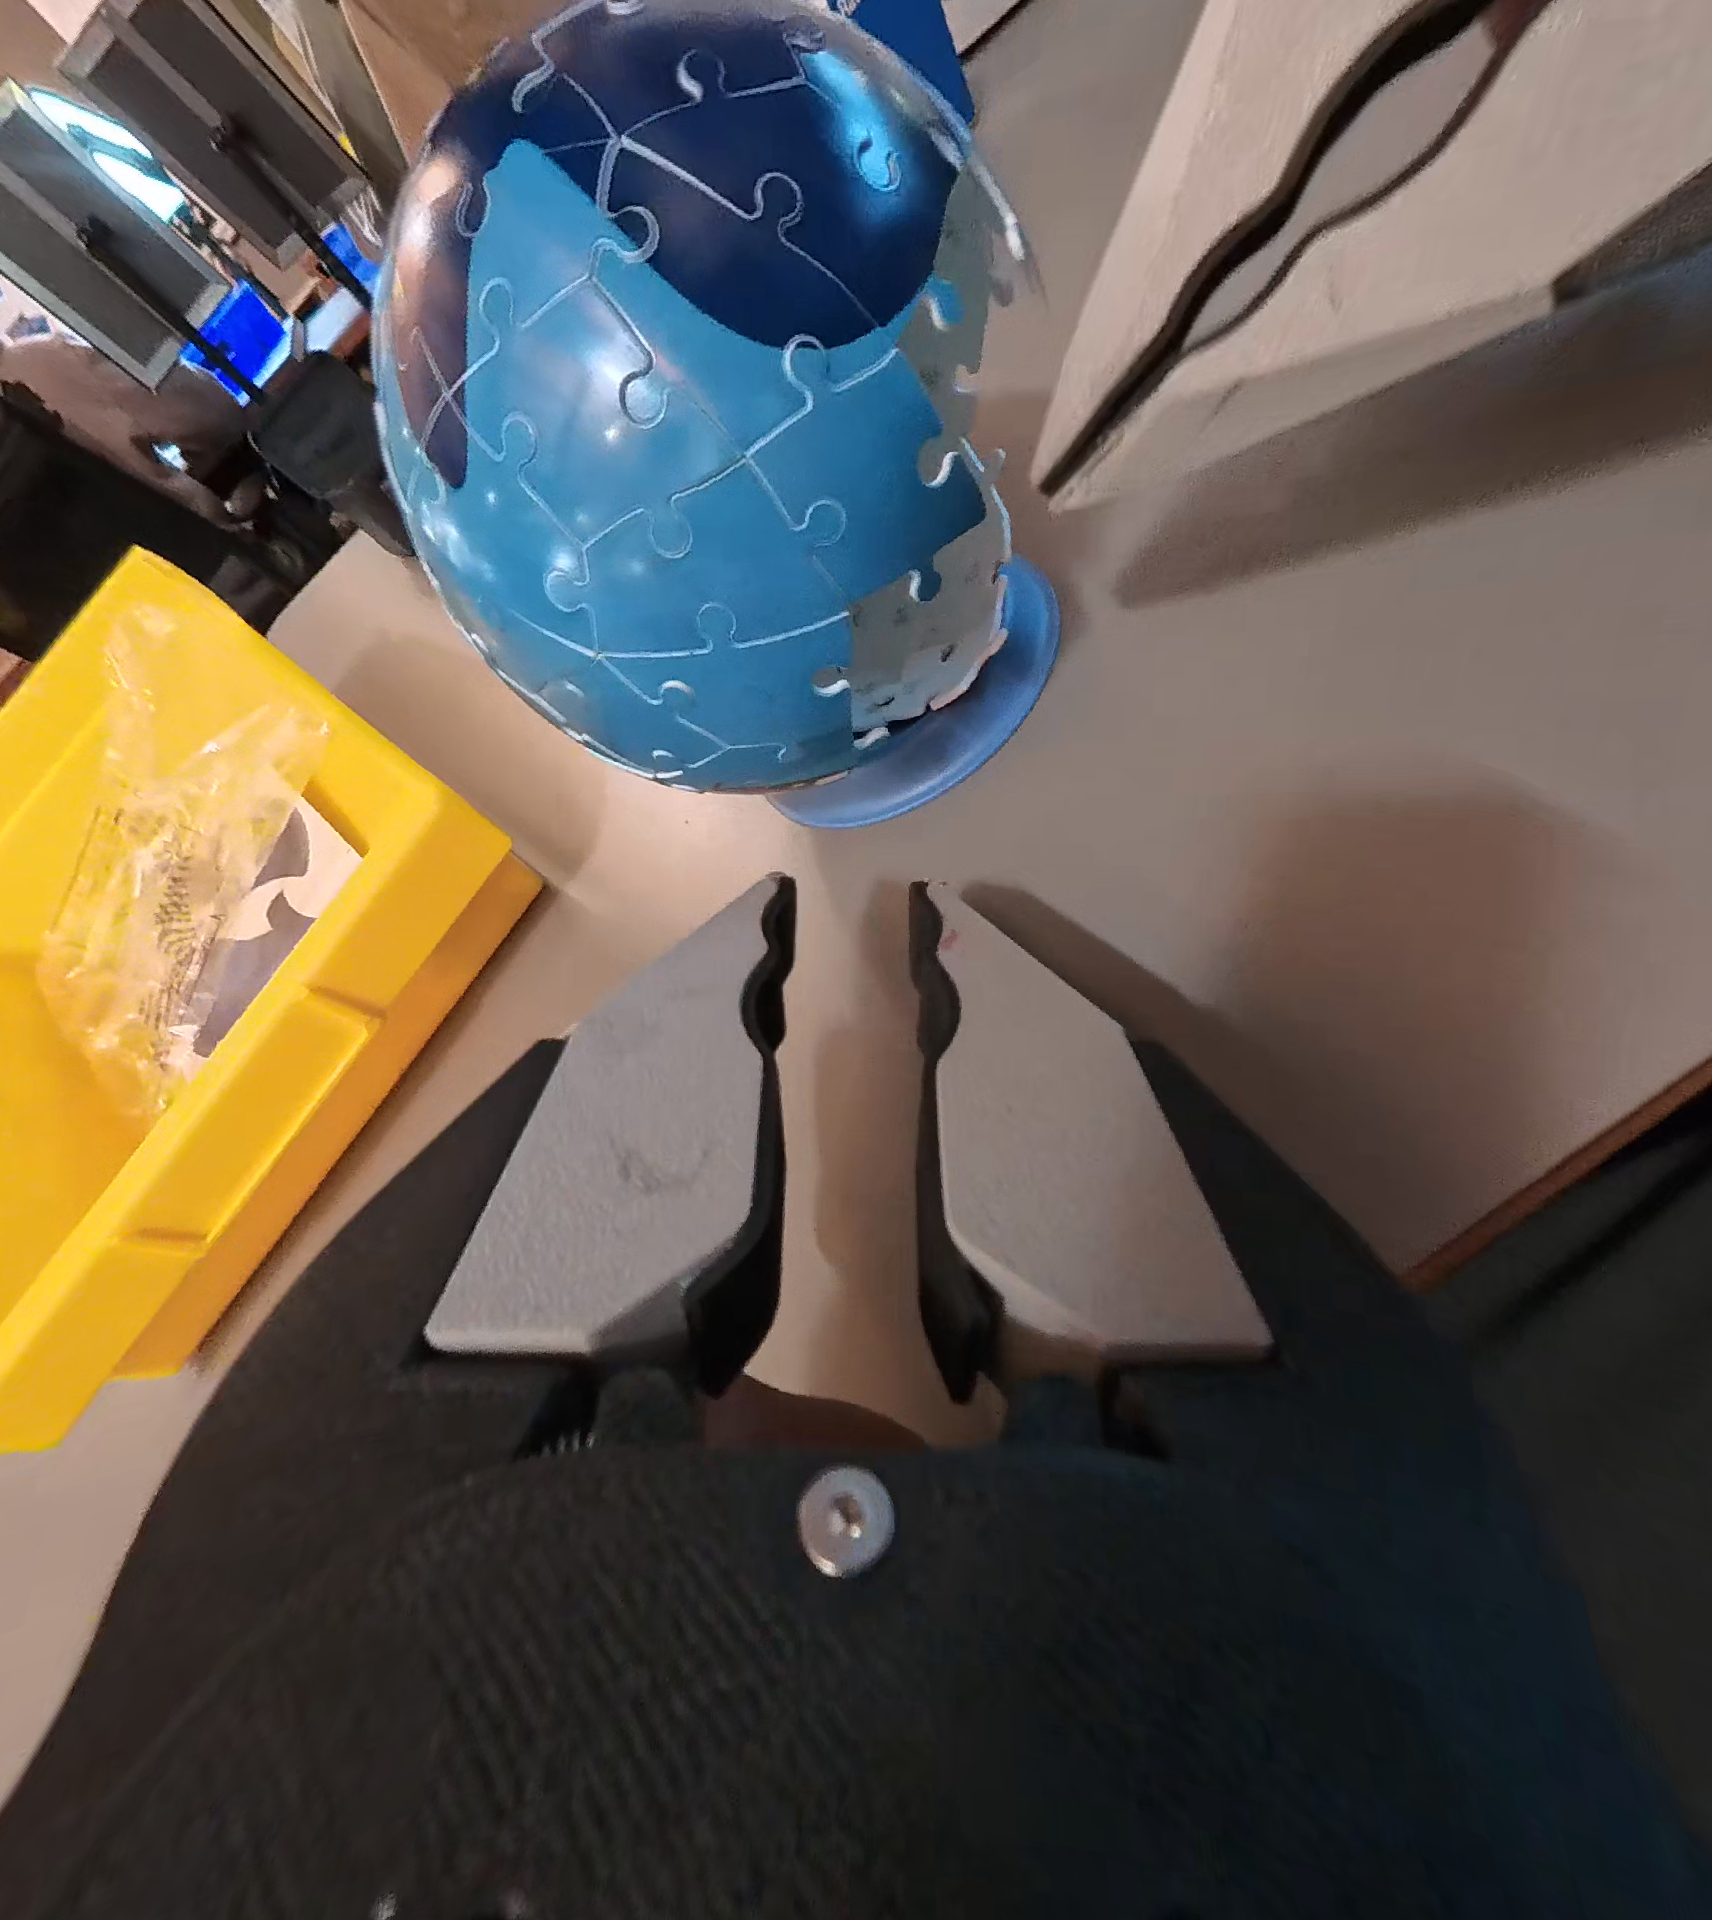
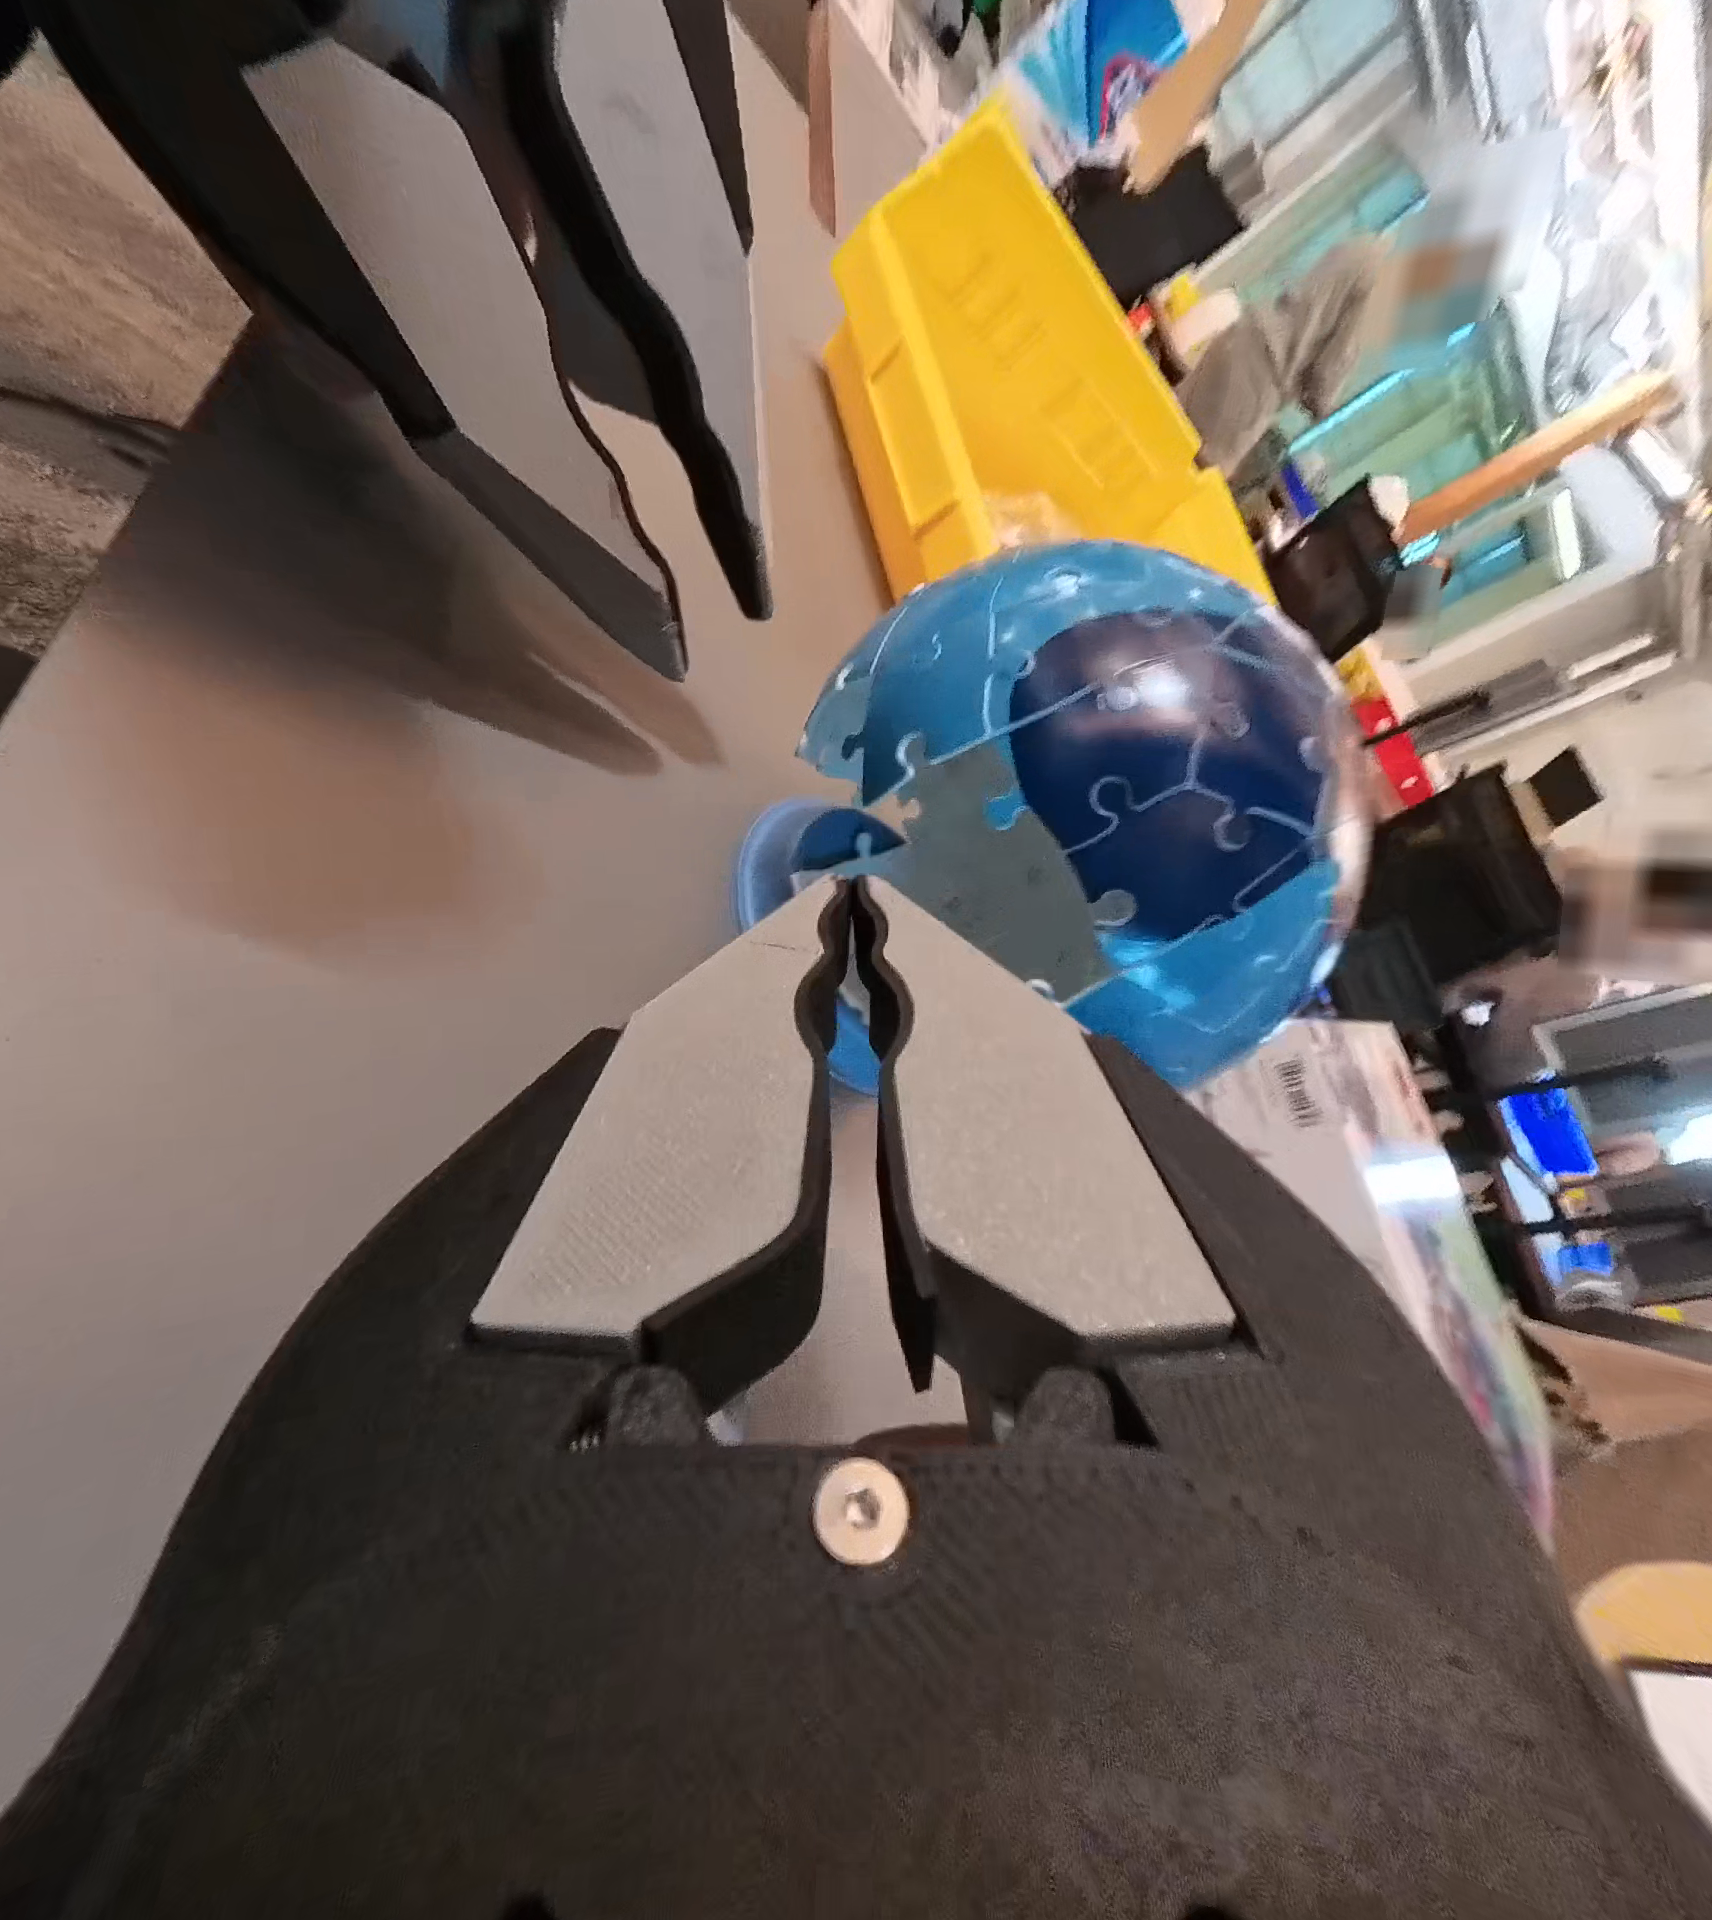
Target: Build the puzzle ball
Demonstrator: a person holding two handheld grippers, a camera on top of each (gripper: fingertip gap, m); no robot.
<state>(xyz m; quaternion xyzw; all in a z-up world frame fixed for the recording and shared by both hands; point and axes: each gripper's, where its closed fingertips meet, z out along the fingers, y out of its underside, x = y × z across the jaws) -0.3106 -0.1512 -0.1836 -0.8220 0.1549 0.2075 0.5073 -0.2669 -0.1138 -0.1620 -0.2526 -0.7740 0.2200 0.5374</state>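
Observation:
The puzzle ball (image 1: 686, 416), light and dark blue, sits on a blue ring stand (image 1: 935, 748) on the grey table. An opening on its right side shows the grey backs of pieces (image 1: 935, 644). My left gripper (image 1: 849, 904) is open and empty, a short way in front of the stand. In the right wrist view my right gripper (image 2: 852, 891) is shut on a dark blue puzzle piece (image 2: 836, 840), held at the edge of the opening in the ball (image 2: 1143, 790). The left gripper (image 2: 722, 634) hangs above the table to the ball's left.
A yellow bin (image 1: 332, 1039) holding a clear plastic bag (image 1: 177, 831) stands left of the ball; it also shows in the right wrist view (image 2: 1018, 343). A flat box (image 2: 1351, 1101) lies behind the ball. The table edge (image 1: 1610, 1122) runs at the right. The grippers' ends are close to 7 cm from one another.

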